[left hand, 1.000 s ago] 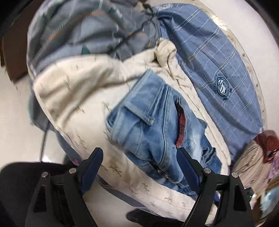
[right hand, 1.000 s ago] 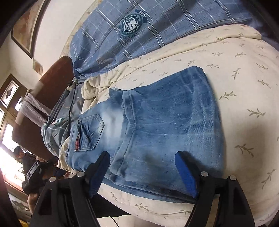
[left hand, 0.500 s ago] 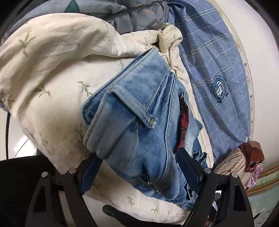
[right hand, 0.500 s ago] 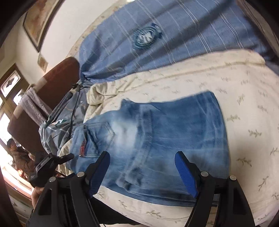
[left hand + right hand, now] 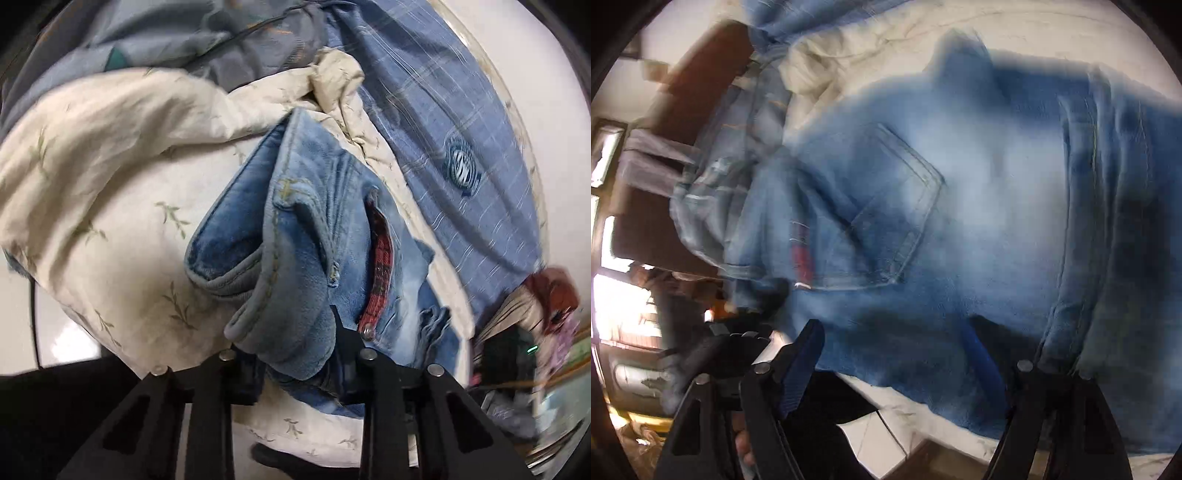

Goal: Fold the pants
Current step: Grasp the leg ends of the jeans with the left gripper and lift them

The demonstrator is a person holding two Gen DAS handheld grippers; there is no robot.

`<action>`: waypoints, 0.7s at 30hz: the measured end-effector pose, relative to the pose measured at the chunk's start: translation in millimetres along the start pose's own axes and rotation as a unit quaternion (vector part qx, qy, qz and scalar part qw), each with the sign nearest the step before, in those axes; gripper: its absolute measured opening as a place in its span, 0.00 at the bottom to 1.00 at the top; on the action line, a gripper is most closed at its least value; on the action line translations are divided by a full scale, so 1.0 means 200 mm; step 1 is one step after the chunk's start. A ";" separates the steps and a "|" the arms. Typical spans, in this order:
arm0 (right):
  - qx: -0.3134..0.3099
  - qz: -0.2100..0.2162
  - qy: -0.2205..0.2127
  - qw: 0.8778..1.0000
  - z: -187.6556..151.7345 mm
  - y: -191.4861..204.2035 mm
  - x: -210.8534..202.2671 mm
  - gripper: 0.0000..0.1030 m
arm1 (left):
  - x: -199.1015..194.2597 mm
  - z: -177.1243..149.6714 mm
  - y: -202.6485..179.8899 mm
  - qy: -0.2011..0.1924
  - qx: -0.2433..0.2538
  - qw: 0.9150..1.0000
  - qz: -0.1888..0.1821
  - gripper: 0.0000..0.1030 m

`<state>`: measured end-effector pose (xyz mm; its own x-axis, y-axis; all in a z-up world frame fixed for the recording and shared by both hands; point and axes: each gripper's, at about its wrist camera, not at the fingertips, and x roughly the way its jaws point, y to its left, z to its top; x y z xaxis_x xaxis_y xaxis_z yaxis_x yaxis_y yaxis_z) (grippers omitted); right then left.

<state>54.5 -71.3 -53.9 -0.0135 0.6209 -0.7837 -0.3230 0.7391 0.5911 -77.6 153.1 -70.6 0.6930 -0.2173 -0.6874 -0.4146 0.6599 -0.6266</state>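
Light blue jeans (image 5: 306, 229) lie folded on a cream leaf-print sheet (image 5: 110, 177), with a red plaid lining showing at the pocket. My left gripper (image 5: 295, 354) is closing its jaws on the thick rolled edge of the jeans, which is bunched up and pinched between the black fingers. In the blurred right wrist view the jeans (image 5: 960, 206) fill the frame, back pocket up. My right gripper (image 5: 890, 365) stands open low over their near edge. Denim lies between its blue pads (image 5: 801, 369), but the pads are not pressing on it.
A blue plaid shirt with a round crest (image 5: 461, 129) and a grey garment (image 5: 184, 33) lie beyond the jeans. A red-brown bag (image 5: 554, 295) sits at the right. A dark brown piece of furniture (image 5: 701, 74) and a bright window (image 5: 613, 306) are at the left.
The left jaws went from wide open around the jeans' rolled edge to pinched on it. The right gripper swept across the jeans toward the pocket end, still open.
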 end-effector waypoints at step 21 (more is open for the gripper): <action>0.057 -0.008 -0.042 0.997 0.60 -0.15 0.06 0.76 | 0.02 0.00 0.00 0.001 0.009 1.000 0.006 0.32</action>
<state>178.1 -54.4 -58.2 0.0721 0.6250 -0.7773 -0.2122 0.7711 0.6003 -75.6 152.5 -72.7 0.6876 -0.2106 -0.6949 -0.4117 0.6752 -0.6120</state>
